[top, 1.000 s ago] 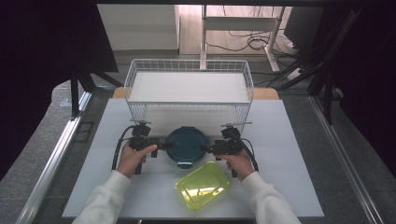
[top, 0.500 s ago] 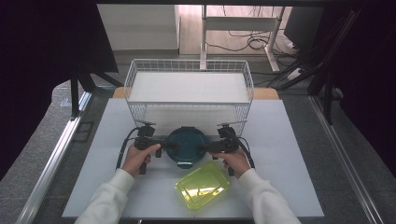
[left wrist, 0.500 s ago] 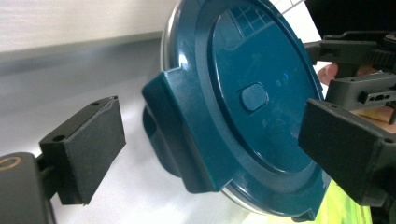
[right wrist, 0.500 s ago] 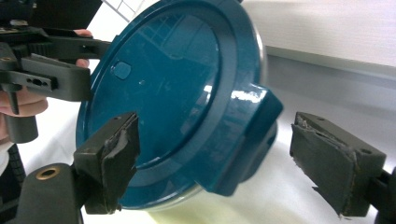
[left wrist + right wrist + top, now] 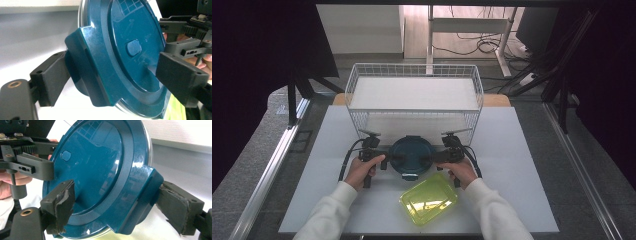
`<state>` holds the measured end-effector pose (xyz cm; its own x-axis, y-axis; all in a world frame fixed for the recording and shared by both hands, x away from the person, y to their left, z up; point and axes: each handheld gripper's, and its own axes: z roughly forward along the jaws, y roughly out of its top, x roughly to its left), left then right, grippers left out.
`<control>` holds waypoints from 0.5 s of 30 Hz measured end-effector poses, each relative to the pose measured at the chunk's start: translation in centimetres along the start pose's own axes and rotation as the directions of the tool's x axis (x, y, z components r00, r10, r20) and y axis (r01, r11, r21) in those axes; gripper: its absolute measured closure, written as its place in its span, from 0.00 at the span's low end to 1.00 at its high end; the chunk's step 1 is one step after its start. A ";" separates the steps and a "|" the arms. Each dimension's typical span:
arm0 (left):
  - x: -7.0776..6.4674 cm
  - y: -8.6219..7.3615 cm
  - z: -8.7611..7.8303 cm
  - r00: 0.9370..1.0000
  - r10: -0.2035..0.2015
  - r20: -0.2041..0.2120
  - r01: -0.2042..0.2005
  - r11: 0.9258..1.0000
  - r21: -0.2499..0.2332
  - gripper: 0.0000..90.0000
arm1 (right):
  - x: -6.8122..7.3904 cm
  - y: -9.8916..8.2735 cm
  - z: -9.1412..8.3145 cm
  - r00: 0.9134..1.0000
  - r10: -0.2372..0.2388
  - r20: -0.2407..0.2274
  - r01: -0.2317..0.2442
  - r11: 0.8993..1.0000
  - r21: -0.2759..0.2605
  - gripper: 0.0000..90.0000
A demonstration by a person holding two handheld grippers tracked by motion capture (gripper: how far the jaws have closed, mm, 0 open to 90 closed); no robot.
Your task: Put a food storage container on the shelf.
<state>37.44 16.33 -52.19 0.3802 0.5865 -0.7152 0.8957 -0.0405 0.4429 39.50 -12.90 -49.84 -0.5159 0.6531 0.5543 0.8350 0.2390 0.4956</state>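
A round dark teal container [image 5: 412, 155] with a latched lid is held between both grippers in front of the wire basket. Whether it rests on the table or hangs just above it, I cannot tell. My left gripper [image 5: 387, 159] is shut on its left edge, one jaw under the side latch and the other on the lid [image 5: 130, 50]. My right gripper [image 5: 435, 159] is shut on the opposite edge in the same way, across the teal lid [image 5: 100, 165]. Each gripper view shows the other gripper beyond the lid.
A yellow-green rectangular container [image 5: 428, 199] lies on the white table [image 5: 522, 150] just in front of the teal one, between the forearms. A white wire basket [image 5: 412, 111] with a white floor stands right behind. Bare table lies to either side.
Both grippers have edged slightly inward against the teal container. The container and the yellow-green one stay where they were.
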 end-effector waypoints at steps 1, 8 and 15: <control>0.0 0.0 0.1 1.000 -0.004 0.001 0.004 1.000 0.004 0.15 | 0.0 0.0 0.0 1.000 0.000 0.000 0.000 1.000 0.000 0.20; 0.4 -0.1 0.1 0.999 -0.042 0.021 0.041 0.999 0.004 0.19 | -0.3 0.0 0.0 0.999 0.030 -0.022 -0.030 1.000 0.006 0.23; 0.5 -0.2 -0.2 0.998 -0.053 0.024 0.053 0.999 -0.001 0.23 | -0.6 0.0 0.0 0.996 0.075 -0.046 -0.075 0.997 0.012 0.25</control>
<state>37.39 16.78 -52.52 0.3375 0.5680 -0.7506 0.9143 -0.0083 0.4048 39.85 -13.29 -50.20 -0.4599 0.6353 0.6204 0.8735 0.1980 0.4447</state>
